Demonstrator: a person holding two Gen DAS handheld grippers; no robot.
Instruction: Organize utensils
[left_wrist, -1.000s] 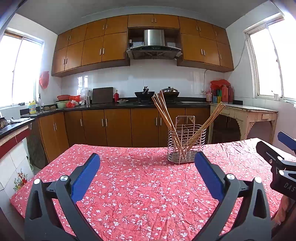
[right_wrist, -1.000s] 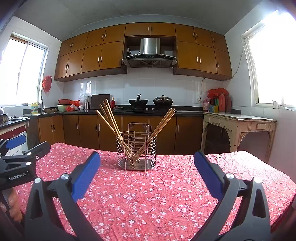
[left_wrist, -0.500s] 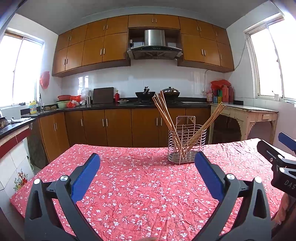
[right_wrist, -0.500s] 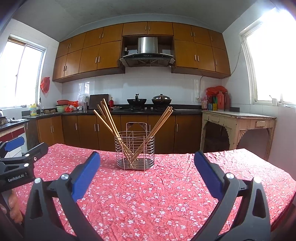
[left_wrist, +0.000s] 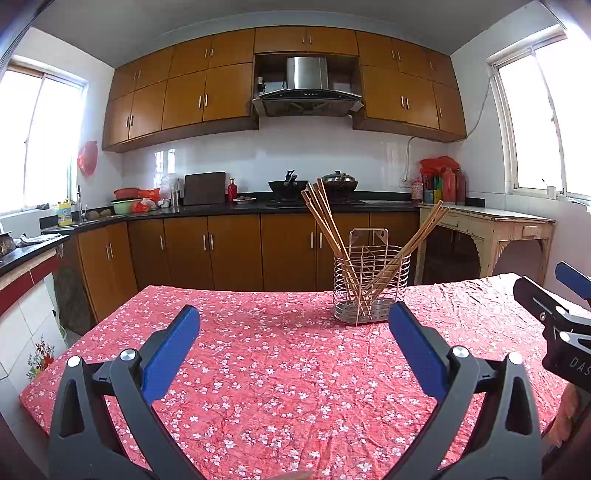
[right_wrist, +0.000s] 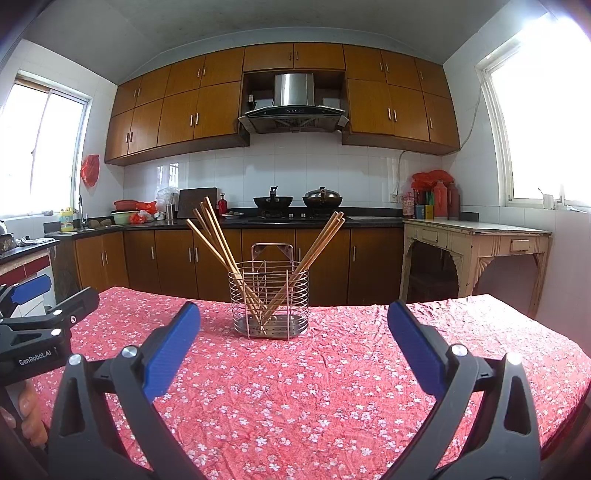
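Both of your grippers hover empty above the counter (right_wrist: 332, 387), which is draped in a red floral cloth. The fingers of the left gripper (left_wrist: 293, 332) are spread wide with nothing between them, and the fingers of the right gripper (right_wrist: 293, 332) are likewise spread wide and hold nothing. The wire utensil holder (right_wrist: 269, 301) stands upright on the cloth, ahead of and between the right gripper's fingers; seen from the left wrist it (left_wrist: 371, 286) stands ahead and toward that gripper's right finger. All the chopsticks that show are already in the holder: one bundle (right_wrist: 218, 243) leans out to the holder's left, a second bundle (right_wrist: 314, 247) leans out to the holder's right, and the two cross low inside the basket. No loose utensil shows on the cloth around the holder in either view, so you may judge the sorting to be finished or very nearly so; at most, a tidying of the splayed bundles appears to remain. The holder is an open cage of thin horizontal wires with inner dividers, a perforated metal base and a tall hanging loop at the back. The chopsticks are plain, light-brown wood, long and slender, rising well above the holder's rim. Which divider compartment each bundle occupies cannot be told.
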